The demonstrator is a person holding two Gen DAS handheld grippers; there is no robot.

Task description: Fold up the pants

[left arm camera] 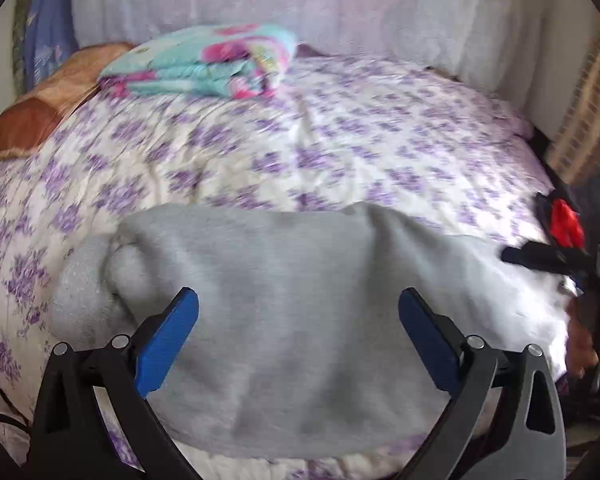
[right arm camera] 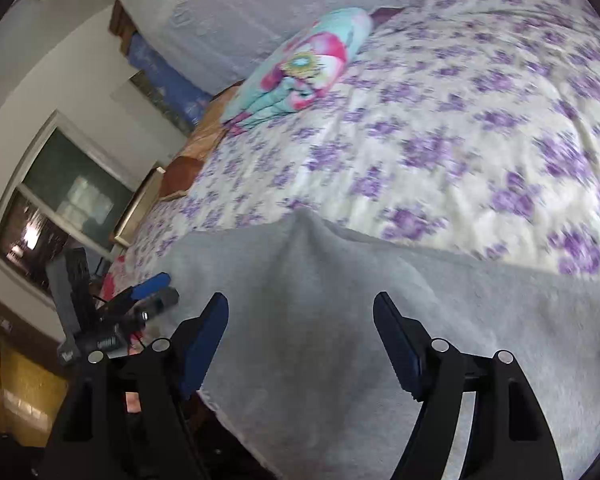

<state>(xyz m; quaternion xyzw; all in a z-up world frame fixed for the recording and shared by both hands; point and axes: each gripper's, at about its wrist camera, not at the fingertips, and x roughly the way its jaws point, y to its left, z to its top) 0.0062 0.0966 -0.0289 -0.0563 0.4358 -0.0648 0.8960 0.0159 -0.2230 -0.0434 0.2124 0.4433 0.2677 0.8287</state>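
Grey pants partly folded on the bed, both tools released above them.

Left wrist view: the left tool point(left arm camera: 298, 312), at the bottom of the frame, is spread wide and grasps nothing, angled down over the grey pants point(left arm camera: 284, 280) lying doubled across the lower middle of the floral bed point(left arm camera: 300, 140); a further fold looks left to do. Right wrist view: the right tool point(right arm camera: 301, 320), bottom centre, is likewise spread and empty, tilted above the pants point(right arm camera: 320, 300), its jaws apart from the cloth.
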